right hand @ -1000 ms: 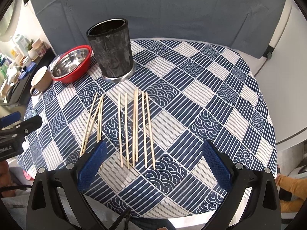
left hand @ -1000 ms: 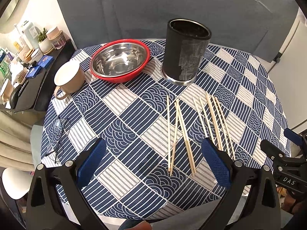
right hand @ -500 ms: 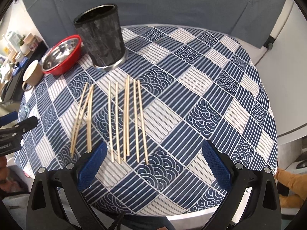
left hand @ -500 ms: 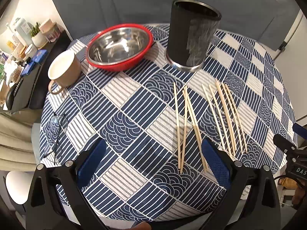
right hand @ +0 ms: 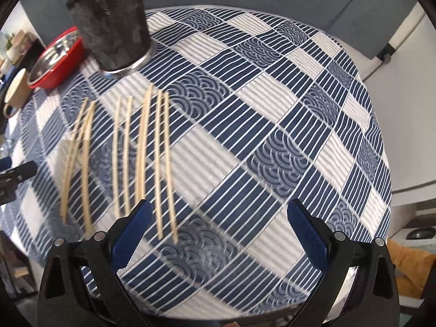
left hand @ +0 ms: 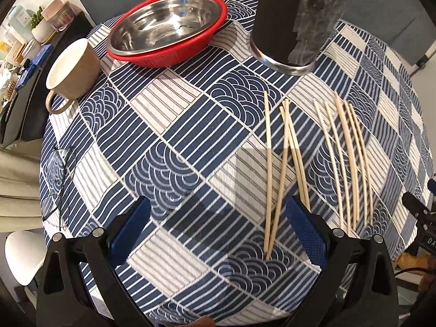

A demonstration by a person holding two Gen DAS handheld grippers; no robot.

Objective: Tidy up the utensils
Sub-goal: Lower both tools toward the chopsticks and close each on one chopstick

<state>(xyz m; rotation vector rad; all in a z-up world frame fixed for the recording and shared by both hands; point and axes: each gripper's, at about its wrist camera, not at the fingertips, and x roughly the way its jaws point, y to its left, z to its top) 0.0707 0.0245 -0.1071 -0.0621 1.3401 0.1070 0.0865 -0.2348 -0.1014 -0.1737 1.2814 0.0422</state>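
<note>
Several wooden chopsticks (left hand: pixel 297 158) lie side by side on the blue-and-white patterned tablecloth (left hand: pixel 174 141); they also show in the right wrist view (right hand: pixel 141 152). A tall black utensil holder (left hand: pixel 297 19) stands upright behind them, also in the right wrist view (right hand: pixel 111 21). My left gripper (left hand: pixel 218 229) is open and empty, low over the cloth, with the left group of chopsticks near its right finger. My right gripper (right hand: pixel 218 229) is open and empty, with the rightmost chopsticks just inside its left finger.
A steel bowl in a red colander (left hand: pixel 169 24) and a beige mug (left hand: pixel 73 68) stand at the back left. Eyeglasses (left hand: pixel 57 169) lie at the table's left edge. The right gripper's tip (left hand: pixel 417 212) shows at the left view's right edge.
Both grippers have moved forward and down toward the table. The chopsticks and holder now look larger and closer. Both stay open.
</note>
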